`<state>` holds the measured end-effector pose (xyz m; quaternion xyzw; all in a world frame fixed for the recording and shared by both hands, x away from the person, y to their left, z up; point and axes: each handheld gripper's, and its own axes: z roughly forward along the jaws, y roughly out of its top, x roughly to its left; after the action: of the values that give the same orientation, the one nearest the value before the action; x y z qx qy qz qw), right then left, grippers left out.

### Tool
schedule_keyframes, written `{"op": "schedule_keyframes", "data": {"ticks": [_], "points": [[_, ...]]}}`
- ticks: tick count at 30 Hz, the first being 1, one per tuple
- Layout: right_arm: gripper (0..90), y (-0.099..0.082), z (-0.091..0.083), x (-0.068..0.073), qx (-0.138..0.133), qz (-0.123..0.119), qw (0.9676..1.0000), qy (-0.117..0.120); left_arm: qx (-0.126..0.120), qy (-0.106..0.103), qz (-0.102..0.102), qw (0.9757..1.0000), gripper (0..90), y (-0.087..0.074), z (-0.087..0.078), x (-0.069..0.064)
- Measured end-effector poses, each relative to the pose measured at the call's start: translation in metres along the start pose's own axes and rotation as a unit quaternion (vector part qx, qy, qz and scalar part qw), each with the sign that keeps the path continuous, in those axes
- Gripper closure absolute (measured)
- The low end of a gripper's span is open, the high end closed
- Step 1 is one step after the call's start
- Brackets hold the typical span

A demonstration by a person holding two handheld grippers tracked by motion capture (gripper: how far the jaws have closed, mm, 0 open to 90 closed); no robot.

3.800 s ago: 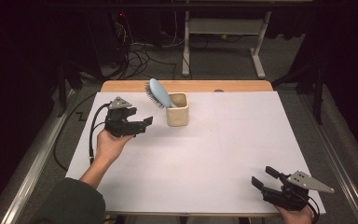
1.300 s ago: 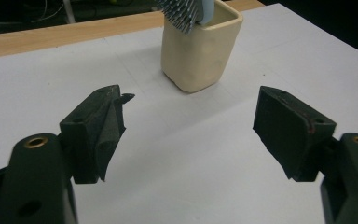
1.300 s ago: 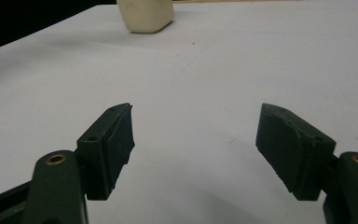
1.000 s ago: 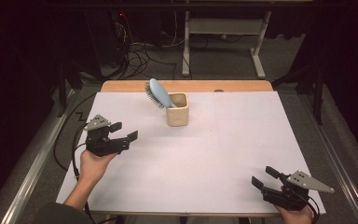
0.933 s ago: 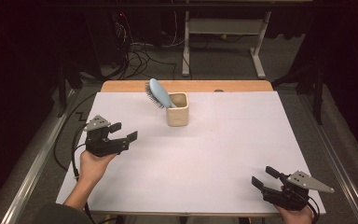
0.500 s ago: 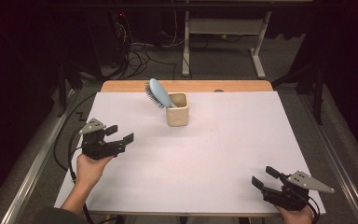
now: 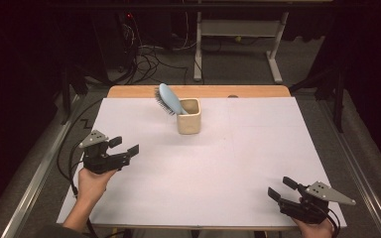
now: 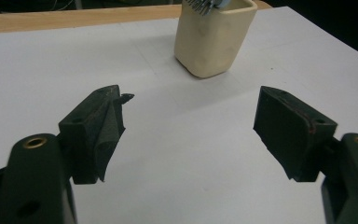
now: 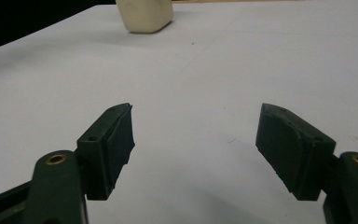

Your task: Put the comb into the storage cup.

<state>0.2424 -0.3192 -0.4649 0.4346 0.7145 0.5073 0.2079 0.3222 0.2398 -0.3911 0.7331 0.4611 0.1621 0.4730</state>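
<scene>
A cream square cup (image 7: 188, 116) stands at the back middle of the white table (image 7: 258, 148), and a light blue hairbrush (image 7: 169, 99) leans out of it to the left, bristles down. My left gripper (image 7: 124, 145) hovers open at the left side, well short of the cup, with nothing between its jaws. Along its jaws, the left gripper (image 8: 189, 123) faces the cup (image 8: 213, 37), with brush bristles (image 8: 200, 4) at the rim. My right gripper (image 7: 280, 188) is open and empty at the front right corner. The cup (image 9: 144, 14) lies far ahead of the right gripper (image 9: 196, 135).
A bare wooden strip (image 7: 238, 91) runs along the table's far edge. Behind it stand a desk frame (image 7: 238, 44) and loose cables (image 7: 149, 54) on the floor. Metal rails (image 7: 34, 173) flank the table. A cable trails from the left gripper.
My left gripper has drawn back from beside the cup toward the front left of the table, staying open. The brush stays in the cup. The right gripper has not moved.
</scene>
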Motion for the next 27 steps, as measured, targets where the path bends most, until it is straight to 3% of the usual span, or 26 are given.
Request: {"op": "schedule_keyframes", "data": {"ticks": [27], "points": [[28.3,0.000,0.000,0.000,0.001,0.002,1.0000,0.000,-0.005,-0.009,0.008,0.9999,27.3,-0.020,-0.008,-0.001]]}}
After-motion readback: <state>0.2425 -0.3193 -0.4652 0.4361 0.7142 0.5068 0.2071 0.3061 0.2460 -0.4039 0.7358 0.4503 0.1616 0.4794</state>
